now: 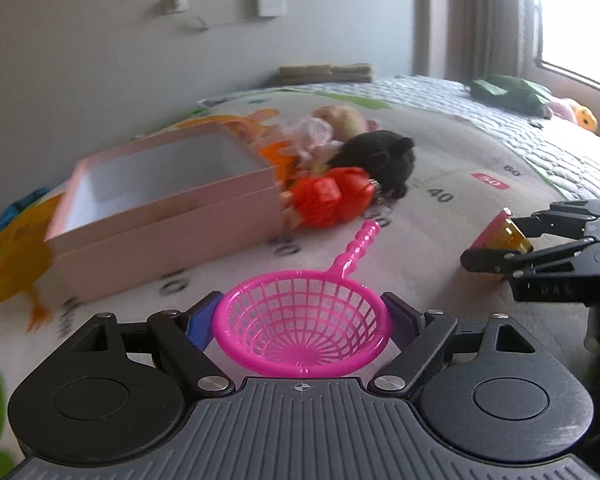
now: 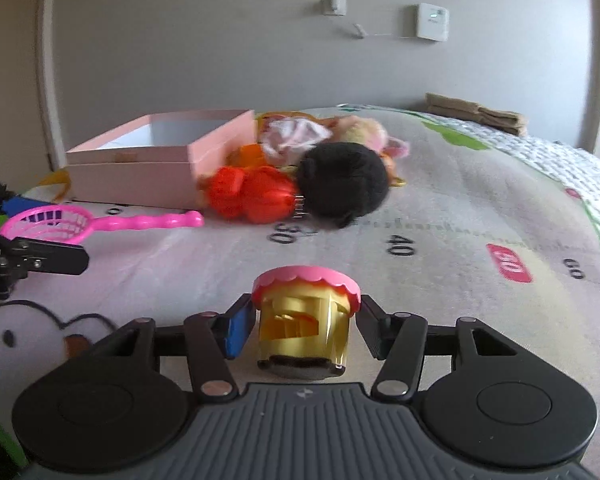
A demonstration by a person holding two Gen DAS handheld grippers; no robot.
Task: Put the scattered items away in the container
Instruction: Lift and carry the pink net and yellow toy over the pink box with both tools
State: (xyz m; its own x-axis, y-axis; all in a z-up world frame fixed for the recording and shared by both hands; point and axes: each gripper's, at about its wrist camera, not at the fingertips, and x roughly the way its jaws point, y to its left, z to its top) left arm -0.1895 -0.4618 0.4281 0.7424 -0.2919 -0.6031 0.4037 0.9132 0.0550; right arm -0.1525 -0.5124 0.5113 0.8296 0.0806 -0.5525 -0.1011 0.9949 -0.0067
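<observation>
Here, bed (image 2: 480, 208) under printed quilt carries everything. Pink box (image 1: 160, 216), open-topped, lies far left; red toy (image 1: 328, 196), black plush (image 1: 384, 160) and pale plush toys (image 2: 340, 132) heaped against its right end. Pink strainer (image 1: 300, 328): bowl sits between pads of left hand-held gripper (image 1: 300, 322), both pads pressing rim, handle pointing away toward red toy. Yellow cup with pink lid (image 2: 304, 320): between pads of right hand-held gripper (image 2: 300, 326), blue pad touching left side; right pad contact cannot tell.
</observation>
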